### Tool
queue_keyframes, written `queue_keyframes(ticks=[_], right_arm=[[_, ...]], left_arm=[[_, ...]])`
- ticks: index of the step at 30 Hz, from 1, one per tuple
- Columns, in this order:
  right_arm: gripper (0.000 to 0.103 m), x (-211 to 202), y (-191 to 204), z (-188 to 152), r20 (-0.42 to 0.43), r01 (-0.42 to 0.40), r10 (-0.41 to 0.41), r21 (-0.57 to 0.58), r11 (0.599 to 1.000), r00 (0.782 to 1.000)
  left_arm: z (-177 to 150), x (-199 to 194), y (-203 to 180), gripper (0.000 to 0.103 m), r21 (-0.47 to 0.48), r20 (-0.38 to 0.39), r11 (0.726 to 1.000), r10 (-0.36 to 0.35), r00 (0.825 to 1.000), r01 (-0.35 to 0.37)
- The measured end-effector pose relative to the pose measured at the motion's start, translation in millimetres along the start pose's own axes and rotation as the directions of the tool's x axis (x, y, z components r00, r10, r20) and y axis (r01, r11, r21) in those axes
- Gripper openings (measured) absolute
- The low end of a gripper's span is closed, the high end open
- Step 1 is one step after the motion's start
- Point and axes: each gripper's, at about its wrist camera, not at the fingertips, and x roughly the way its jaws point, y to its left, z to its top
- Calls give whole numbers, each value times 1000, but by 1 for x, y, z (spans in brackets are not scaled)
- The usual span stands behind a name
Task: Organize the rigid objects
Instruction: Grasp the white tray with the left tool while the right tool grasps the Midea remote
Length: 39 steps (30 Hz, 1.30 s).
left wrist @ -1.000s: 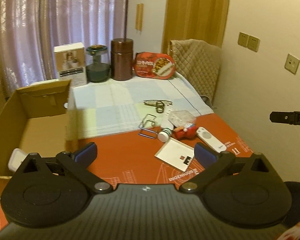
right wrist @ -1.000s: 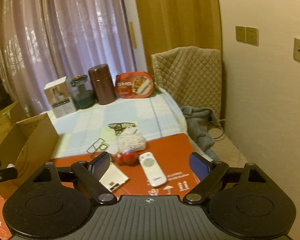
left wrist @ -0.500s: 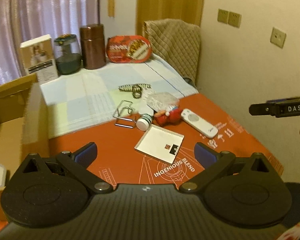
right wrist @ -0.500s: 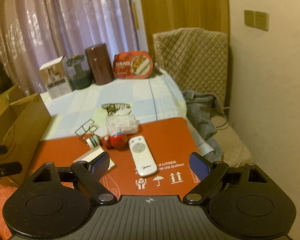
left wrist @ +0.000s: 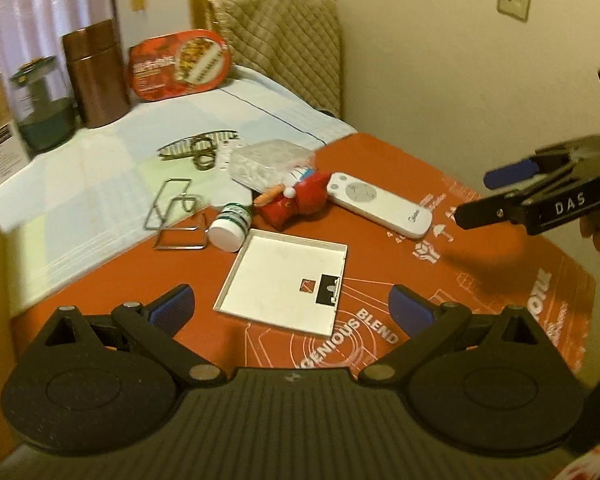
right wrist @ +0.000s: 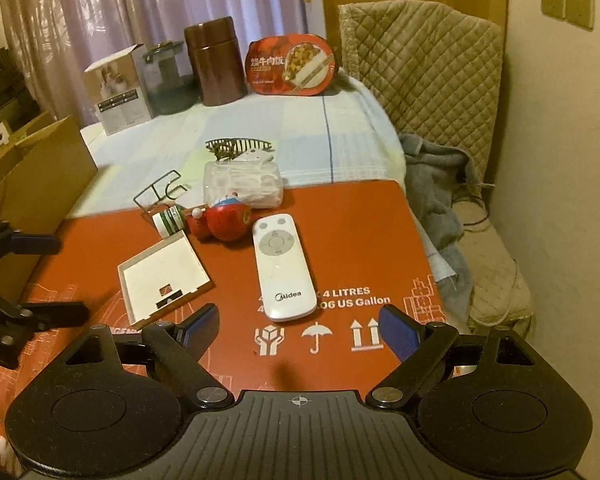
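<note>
On the red printed sheet [right wrist: 340,216] lie a white remote [right wrist: 282,266] [left wrist: 378,205], a flat white box lid [left wrist: 284,282] [right wrist: 164,278], a red toy figure [left wrist: 296,200] [right wrist: 224,222] and a small white pill bottle [left wrist: 232,226]. Behind them are a clear plastic box [right wrist: 242,182], a wire frame [left wrist: 172,216] and a dark hair clip [right wrist: 236,147]. My left gripper [left wrist: 290,308] hangs open just above the near edge of the lid. My right gripper [right wrist: 298,328] stands open in front of the remote's near end, holding nothing.
A cardboard box [right wrist: 36,184] stands at the left. At the back of the pale cloth [right wrist: 260,120] stand a white carton [right wrist: 118,90], a glass jar [right wrist: 168,80], a brown canister [right wrist: 216,66] and a red meal tray [right wrist: 292,68]. A quilted chair [right wrist: 420,80] with grey clothing is on the right.
Both grippers have sunk toward the table and tilted downward, so the objects look larger and closer. In the left wrist view the right gripper has come further into the picture at the right.
</note>
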Motion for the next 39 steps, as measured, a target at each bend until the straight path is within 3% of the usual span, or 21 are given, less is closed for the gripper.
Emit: queue_keyframes(ticks=[13,20,22,29,34,39], right_arm=[[84,48,-2,4,-25,-32,30,-67,997,999],[84,65,1,7,-30,-32,30,-93,995,999],[84,69,3,8,-29,-31,28,-103,994,999],[83,86,13,14,-5,-9,8,-136,991,1000],[60,95,19,15,9,19,-18,-156,988,1000],[38,92,21,11,26,32,-28,-166,986,999]], left_arm=[[-2,68,9,102,64,-91,997,-31,995,36],[0,75,16,99,-13,-82,999,-36,996,35],[-1,71,16,91,-34,-76,999,-14,997,12],[-17,46,13,89,-166,-95,982,72,993,-87],[-28,36,10,89,-217,-75,967,121,990,-135],[-30,36,6,89,-196,-58,970,133,989,-142]])
